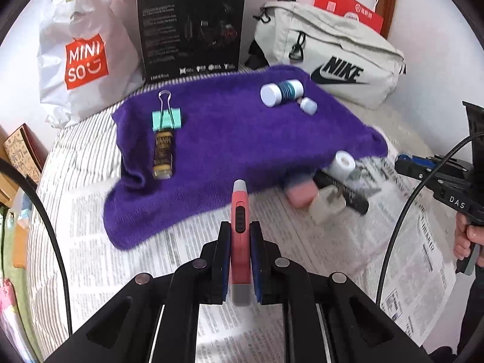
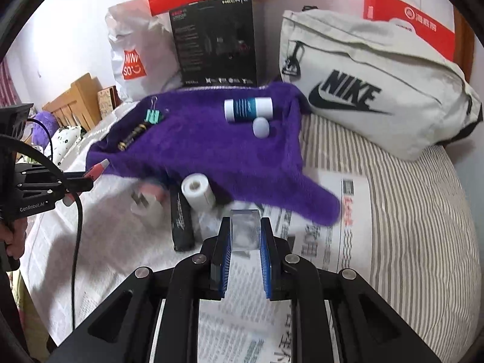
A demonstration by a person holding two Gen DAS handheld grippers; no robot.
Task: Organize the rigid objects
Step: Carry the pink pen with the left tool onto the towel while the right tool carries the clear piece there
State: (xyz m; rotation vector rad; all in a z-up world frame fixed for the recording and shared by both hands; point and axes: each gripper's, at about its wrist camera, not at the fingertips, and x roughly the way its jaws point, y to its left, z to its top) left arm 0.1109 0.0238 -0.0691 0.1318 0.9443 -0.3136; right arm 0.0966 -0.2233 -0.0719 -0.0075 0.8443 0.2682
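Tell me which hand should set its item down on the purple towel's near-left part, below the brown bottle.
Left, probably. Its gripper, shut on the pink-and-grey pen-shaped tool, points at the purple towel just right of the brown bottle. The right gripper, holding a clear plastic block, sits by the towel's right corner.

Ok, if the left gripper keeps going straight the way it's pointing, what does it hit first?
Probably the near edge of the purple towel. The left gripper, shut on the pink pen, points down at it, and the pen's tip would arrive first. Depth is hard to judge, so it might meet the newspaper just before the towel.
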